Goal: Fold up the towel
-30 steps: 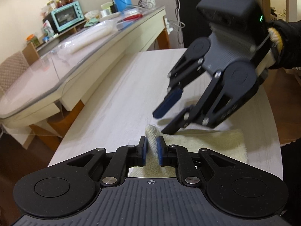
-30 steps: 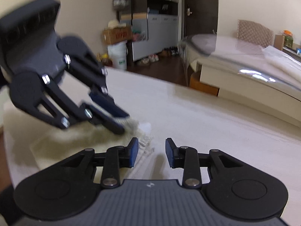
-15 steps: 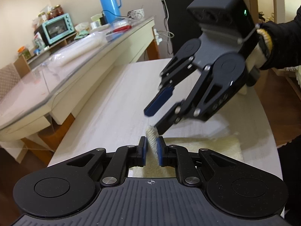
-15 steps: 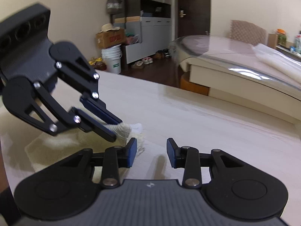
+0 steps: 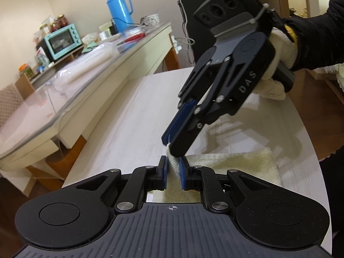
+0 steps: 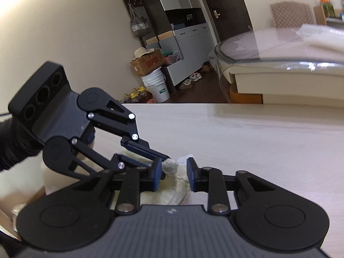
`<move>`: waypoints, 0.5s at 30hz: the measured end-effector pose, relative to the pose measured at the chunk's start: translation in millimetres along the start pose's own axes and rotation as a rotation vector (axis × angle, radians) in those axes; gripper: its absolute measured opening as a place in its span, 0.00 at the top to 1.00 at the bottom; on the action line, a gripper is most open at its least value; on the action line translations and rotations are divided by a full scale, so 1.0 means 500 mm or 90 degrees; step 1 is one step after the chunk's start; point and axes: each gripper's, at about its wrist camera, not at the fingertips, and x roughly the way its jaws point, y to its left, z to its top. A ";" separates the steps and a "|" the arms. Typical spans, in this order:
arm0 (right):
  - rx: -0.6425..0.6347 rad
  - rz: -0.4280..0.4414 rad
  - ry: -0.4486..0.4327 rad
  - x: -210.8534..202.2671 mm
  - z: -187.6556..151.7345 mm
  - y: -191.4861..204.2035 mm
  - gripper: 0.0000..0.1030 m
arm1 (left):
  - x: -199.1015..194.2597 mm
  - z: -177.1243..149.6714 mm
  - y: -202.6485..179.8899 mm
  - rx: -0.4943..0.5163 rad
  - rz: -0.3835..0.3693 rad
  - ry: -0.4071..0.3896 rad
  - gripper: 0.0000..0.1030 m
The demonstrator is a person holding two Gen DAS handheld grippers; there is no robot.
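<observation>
Since a second ago the right tool [image 5: 169, 142] has swung in from above the towel and rolled, so its tips now sit right at the raised corner that the left tool [image 5: 173, 173] pinches. Its jaws are closing; in the right wrist view the blue pads [image 6: 156, 175] stand apart on either side of the corner and do not press it, while in the left wrist view the tips look nearly together on the cloth. The left tool has hardly shifted and stays clamped on that corner.

Largest in view, the pale table [image 5: 133, 116] carries the cream towel [image 5: 236, 167], which lies flat near its close edge with only the pinched corner [image 6: 169, 165] lifted. A second, glass-topped table [image 5: 53, 99] runs alongside, well apart, bearing a blue flask [image 5: 119, 10], a teal oven [image 5: 62, 39] and rolled plastic sheeting [image 5: 86, 64]. A white-gloved hand [image 5: 279, 64] in a dark sleeve grips the right tool. Across the room stand grey cabinets [image 6: 189, 43], a white bucket [image 6: 157, 86] and a cardboard box [image 6: 148, 62]. The two tools crowd each other at the corner, each hiding part of the cloth from the other's camera.
</observation>
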 end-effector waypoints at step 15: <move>-0.118 -0.069 -0.013 -0.011 0.001 0.081 0.89 | -0.099 -0.041 0.019 -0.118 0.071 0.000 0.61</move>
